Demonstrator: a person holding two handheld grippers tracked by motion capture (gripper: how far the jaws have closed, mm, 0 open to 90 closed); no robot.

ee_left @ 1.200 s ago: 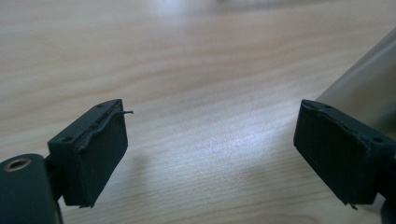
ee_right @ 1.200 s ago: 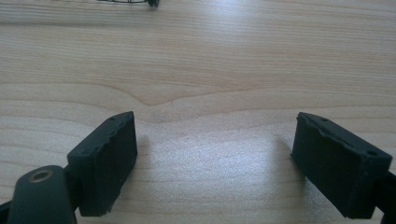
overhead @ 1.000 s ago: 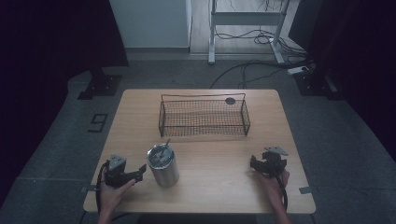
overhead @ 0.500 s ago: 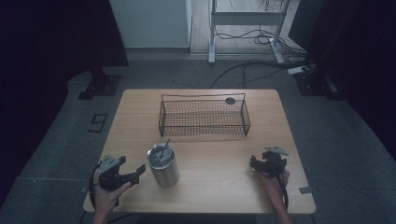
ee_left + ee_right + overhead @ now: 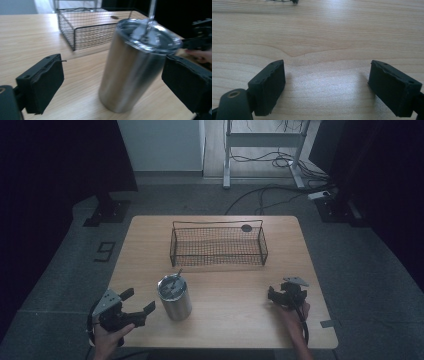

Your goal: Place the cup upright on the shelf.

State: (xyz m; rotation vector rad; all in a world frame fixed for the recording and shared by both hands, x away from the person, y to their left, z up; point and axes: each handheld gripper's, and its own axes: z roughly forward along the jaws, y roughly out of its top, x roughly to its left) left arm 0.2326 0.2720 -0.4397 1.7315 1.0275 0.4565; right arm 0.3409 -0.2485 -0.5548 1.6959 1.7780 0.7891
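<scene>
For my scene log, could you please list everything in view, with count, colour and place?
Steel tumbler with clear lid and straw: one, silver, upright at the front left of the table.
Black wire basket: one, black, at the back middle, empty as far as I can see.
Small dark disc: one, dark, on the table behind the basket.
Light wooden table: one, pale wood, centre.
Metal frame with cables: one, grey, on the floor behind.
Left gripper: one, black, open, beside the tumbler.
Right gripper: one, black, open, over the front right of the table.
</scene>
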